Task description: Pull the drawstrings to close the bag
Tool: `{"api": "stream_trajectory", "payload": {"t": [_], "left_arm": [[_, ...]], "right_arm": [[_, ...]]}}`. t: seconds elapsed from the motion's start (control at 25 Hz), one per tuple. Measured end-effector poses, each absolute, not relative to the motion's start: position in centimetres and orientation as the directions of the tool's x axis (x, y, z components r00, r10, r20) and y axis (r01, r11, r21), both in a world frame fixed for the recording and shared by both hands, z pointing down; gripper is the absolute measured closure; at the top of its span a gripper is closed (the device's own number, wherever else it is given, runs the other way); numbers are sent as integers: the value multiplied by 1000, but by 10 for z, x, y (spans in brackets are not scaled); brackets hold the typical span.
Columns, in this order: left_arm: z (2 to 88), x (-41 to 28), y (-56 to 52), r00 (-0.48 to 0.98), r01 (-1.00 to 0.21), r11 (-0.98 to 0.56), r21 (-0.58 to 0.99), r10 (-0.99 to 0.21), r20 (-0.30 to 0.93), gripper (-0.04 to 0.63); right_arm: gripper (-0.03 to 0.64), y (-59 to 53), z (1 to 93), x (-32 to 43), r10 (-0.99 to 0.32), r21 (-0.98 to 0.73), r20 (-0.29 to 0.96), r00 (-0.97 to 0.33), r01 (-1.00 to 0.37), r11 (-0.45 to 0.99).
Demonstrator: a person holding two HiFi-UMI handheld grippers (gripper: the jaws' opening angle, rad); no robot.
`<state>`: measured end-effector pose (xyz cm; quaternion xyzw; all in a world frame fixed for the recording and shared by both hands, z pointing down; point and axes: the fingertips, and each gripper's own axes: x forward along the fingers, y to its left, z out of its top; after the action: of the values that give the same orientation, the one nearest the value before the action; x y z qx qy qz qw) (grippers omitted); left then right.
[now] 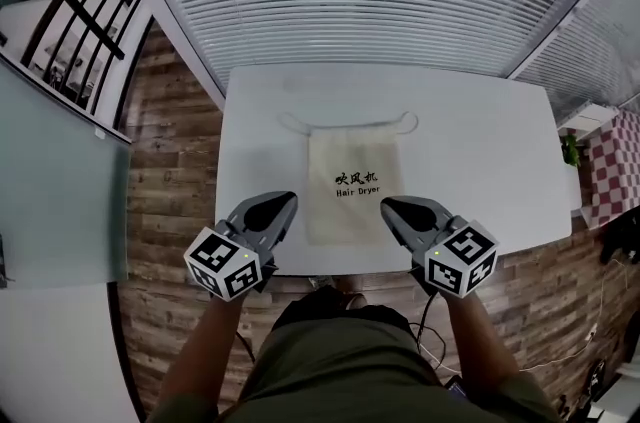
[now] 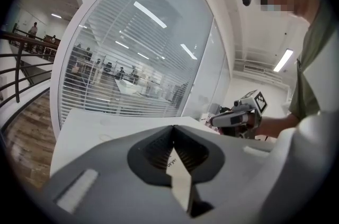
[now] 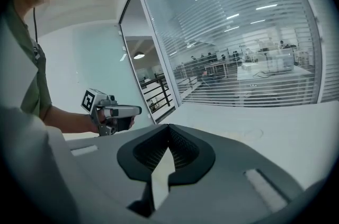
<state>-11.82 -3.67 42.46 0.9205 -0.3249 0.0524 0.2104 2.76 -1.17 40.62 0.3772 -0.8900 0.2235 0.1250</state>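
one cloth bag (image 1: pixel 352 186) lies flat at the middle of the white table (image 1: pixel 480 151), its mouth end at 12 o'clock from you and its bottom edge toward 6 o'clock. you cannot tell what is in it, if anything: the cloth is flat and the mouth does not show its inside. the front carries black print, three chinese characters, 吹风机, with "hair dryer" in latin letters under them. there is no other writing to read.

the count: one bag, one table, two cord loops, two grippers. the left drawstring loop (image 1: pixel 292 124) curls out from the bag's top corner at about 11 o'clock, and the right drawstring loop (image 1: pixel 405 122) does so at about 1 o'clock. both lie loose on the table top, well apart from either tool.

your left gripper (image 1: pixel 289 199) hangs over the table's near edge at about 7 o'clock of the bag, with its tip just beside the bag's lower left side. in the left gripper view its jaws are pressed together with nothing between them. only a sliver of the cream cloth shows below.

your right gripper (image 1: pixel 385 204) sits at about 5 o'clock of the bag, just beside its lower right side. its jaws are likewise closed tight on nothing in the right gripper view.

each tool bears one marker cube (image 1: pixel 228 263) at its rear end.
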Motion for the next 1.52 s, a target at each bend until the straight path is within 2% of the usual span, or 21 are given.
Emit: {"api": "stream_trajectory", "payload": {"t": [0.68, 1.24, 1.52], "left_arm": [[436, -113, -74, 783, -622, -702, 348, -549, 292, 589], [467, -70, -127, 715, -696, -646, 313, -587, 380, 589], [497, -66, -151, 656, -741, -624, 249, -592, 467, 589]], "right_arm": [[607, -50, 414, 44, -637, -321, 391, -664, -747, 582], [607, -99, 444, 95, -559, -346, 419, -715, -695, 630], [606, -131, 471, 122, -514, -319, 453, -728, -671, 669]]}}
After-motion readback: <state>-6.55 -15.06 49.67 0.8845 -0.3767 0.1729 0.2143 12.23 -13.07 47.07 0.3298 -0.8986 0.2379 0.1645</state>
